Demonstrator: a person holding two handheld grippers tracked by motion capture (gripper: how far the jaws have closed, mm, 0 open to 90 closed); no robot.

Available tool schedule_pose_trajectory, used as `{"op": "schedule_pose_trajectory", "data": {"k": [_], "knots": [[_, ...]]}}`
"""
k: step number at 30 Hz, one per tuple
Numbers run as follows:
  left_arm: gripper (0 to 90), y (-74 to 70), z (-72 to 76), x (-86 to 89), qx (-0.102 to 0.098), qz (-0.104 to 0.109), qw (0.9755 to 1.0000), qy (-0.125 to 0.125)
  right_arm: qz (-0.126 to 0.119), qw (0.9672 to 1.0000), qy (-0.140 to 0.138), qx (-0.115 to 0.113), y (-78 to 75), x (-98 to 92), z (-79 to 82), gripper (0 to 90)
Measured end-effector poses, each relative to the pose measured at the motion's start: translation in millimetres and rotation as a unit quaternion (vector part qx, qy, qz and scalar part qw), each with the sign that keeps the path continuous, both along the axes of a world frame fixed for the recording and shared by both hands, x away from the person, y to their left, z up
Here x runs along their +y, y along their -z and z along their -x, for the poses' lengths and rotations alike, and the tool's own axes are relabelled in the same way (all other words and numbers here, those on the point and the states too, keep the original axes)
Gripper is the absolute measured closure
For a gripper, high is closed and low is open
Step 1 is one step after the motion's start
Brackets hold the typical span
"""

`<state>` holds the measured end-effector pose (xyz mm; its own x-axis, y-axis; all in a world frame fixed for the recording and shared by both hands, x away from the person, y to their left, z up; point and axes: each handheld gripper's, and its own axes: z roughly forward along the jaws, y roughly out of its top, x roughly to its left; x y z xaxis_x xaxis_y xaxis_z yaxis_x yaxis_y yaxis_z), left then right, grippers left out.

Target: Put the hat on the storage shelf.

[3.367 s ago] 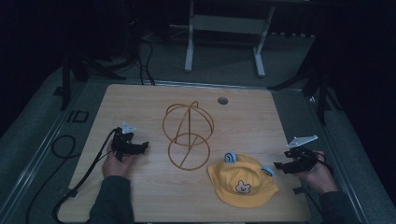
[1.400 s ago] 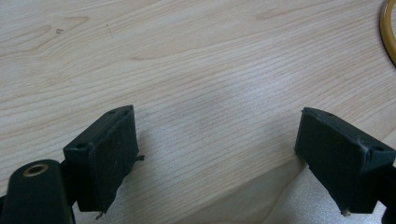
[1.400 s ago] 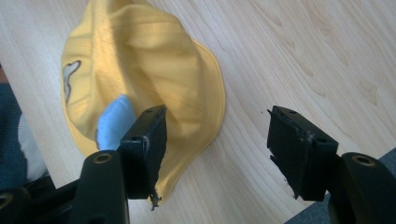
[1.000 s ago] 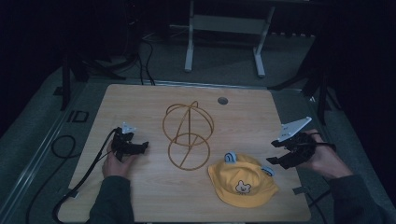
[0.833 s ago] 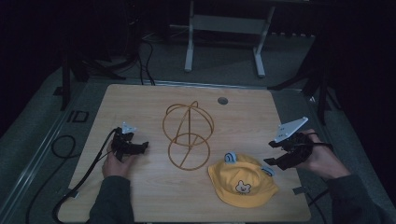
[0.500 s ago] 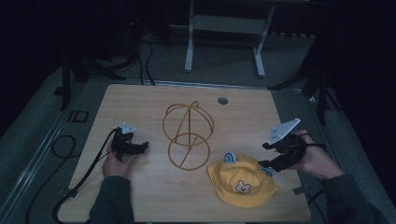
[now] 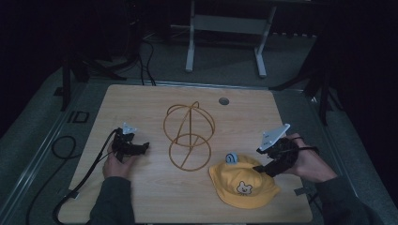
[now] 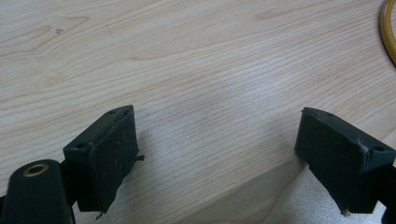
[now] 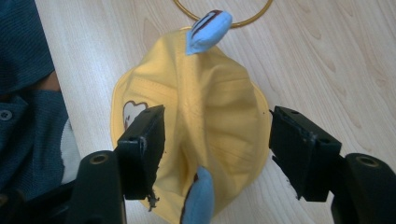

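A yellow cap (image 7: 241,185) with a bear face and blue ears lies on the wooden table (image 7: 141,103) at the front right. My right gripper (image 7: 265,161) hovers at its right edge, tilted down toward it. In the right gripper view the jaws (image 9: 215,130) stand open on either side of the cap's crown (image 9: 210,98), with one blue ear (image 9: 208,25) beyond it and the other (image 9: 198,198) close in. A gold wire stand (image 7: 189,136) made of rings stands mid-table. My left gripper (image 7: 141,149) rests open at the left, over bare wood (image 8: 217,135).
A round grommet hole (image 7: 224,101) sits near the table's far edge. A black cable (image 7: 61,145) trails off the left side. A white frame (image 7: 225,28) stands on the floor behind the table. A blue sleeve (image 9: 28,116) lies beside the cap.
My right gripper has moved left and slightly down, from the table's right edge to the cap. The left gripper, cap and wire stand have stayed put.
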<state>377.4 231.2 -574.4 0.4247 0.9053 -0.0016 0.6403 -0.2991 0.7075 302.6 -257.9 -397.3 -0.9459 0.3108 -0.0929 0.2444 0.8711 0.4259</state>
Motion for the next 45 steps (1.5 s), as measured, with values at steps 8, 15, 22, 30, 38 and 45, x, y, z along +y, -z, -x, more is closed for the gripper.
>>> {"op": "schedule_pose_trajectory", "data": {"k": [8, 15, 22, 30, 38, 45], "knots": [[12.9, 0.0, 0.0, 0.0, 0.0, 0.0, 1.0, 0.0, 0.023, 0.9996, -0.011, 0.01, 7.7, 12.7, 0.4, 38.9], [12.9, 0.0, 0.0, 0.1, 0.0, -0.001, 1.0, 0.0, 0.032, 0.9992, -0.015, 0.02, 12.5, 19.4, -2.9, 40.4], [12.9, 0.0, 0.0, 0.0, 0.0, 0.0, 1.0, 0.0, 0.047, 0.9982, -0.018, 0.033, 18.1, 25.9, -6.4, 43.4], [13.0, 0.0, 0.0, 0.1, 0.0, 0.0, 1.0, 0.0, 0.062, 0.9967, -0.021, 0.049, 25.5, 29.7, -10.2, 47.2], [12.9, -0.1, 0.0, 0.1, 0.0, -0.001, 1.0, 0.0, 0.08, 0.9947, -0.015, 0.063, 32.1, 31.5, -11.9, 53.0], [12.9, 0.0, 0.0, 0.0, 0.0, 0.0, 1.0, 0.0, 0.094, 0.9929, -0.015, 0.071, 37.9, 32.2, -13.9, 58.4]]}}
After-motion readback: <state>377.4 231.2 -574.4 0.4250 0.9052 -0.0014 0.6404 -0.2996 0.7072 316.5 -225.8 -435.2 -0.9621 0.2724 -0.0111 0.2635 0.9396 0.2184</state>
